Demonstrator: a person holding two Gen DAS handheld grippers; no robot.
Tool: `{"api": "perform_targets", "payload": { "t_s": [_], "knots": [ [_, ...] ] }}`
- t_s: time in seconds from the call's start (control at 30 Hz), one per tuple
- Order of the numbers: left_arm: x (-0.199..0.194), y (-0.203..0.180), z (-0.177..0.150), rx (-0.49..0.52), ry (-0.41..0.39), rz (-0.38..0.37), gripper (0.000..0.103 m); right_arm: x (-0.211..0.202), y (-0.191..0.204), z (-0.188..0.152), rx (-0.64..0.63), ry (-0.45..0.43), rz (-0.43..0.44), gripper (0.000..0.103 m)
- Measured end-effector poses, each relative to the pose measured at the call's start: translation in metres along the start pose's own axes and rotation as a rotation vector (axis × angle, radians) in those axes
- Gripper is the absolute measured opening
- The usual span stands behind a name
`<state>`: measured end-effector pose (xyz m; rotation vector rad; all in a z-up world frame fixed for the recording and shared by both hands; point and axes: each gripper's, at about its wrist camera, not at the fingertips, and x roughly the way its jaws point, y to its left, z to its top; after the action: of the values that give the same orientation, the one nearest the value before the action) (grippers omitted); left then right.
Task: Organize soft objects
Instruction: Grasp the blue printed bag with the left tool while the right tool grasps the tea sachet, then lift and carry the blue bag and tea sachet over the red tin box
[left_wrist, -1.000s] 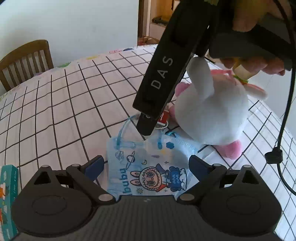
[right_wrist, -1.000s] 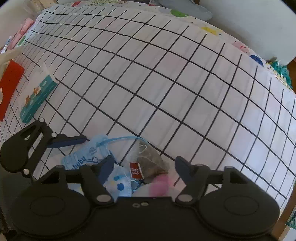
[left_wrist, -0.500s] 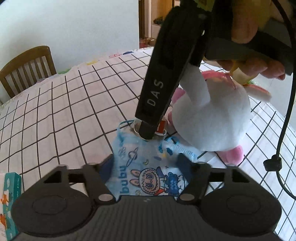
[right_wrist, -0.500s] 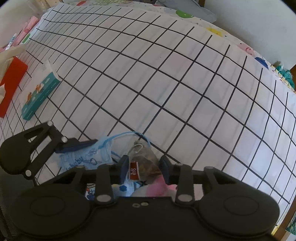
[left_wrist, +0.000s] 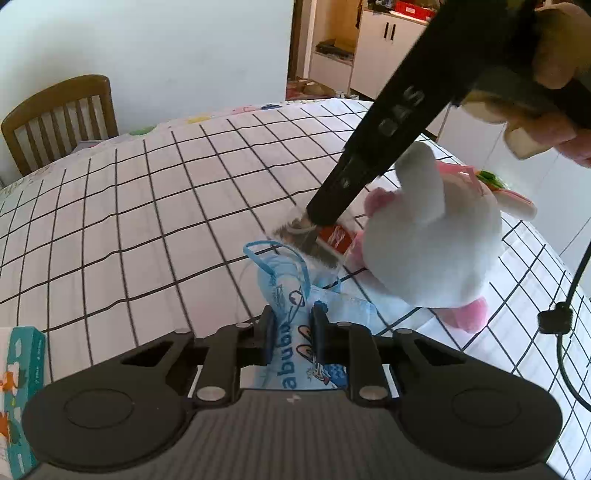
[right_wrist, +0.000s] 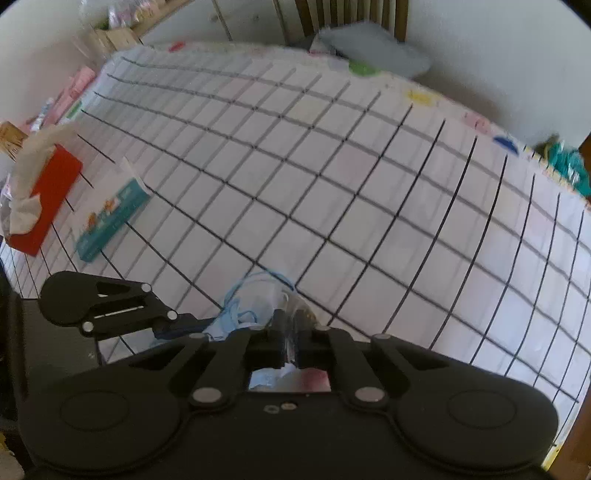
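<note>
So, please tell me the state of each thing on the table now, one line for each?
Light blue cartoon-print face mask: bunched, pinched by the closing left tongs.
Clear packet with brown contents and red label: gripped by the shut right tongs.
White and pink plush toy: lying on the table, untouched.
Red tissue box: open, tissue sticking out.

My left gripper is closing on the blue printed mask beside the plush toy, while my right gripper has pinched what looks like a clear sachet and lifted it slightly.
</note>
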<state>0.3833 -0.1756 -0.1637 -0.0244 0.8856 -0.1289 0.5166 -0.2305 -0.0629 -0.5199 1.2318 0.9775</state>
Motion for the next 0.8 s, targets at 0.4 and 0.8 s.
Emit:
{"api": "perform_targets", "payload": {
  "t_s": [0.4, 0.8],
  "knots": [
    [-0.041, 0.035, -0.006, -0.076, -0.050, 0.048, 0.017, -0.048, 0.032, 0.008, 0.017, -0.162, 0.009, 0.001],
    [-0.122, 0.084, -0.021, -0.144, -0.107, 0.100, 0.017, -0.081, 0.109, -0.014, -0.013, -0.258, 0.028, 0.001]
  ]
}}
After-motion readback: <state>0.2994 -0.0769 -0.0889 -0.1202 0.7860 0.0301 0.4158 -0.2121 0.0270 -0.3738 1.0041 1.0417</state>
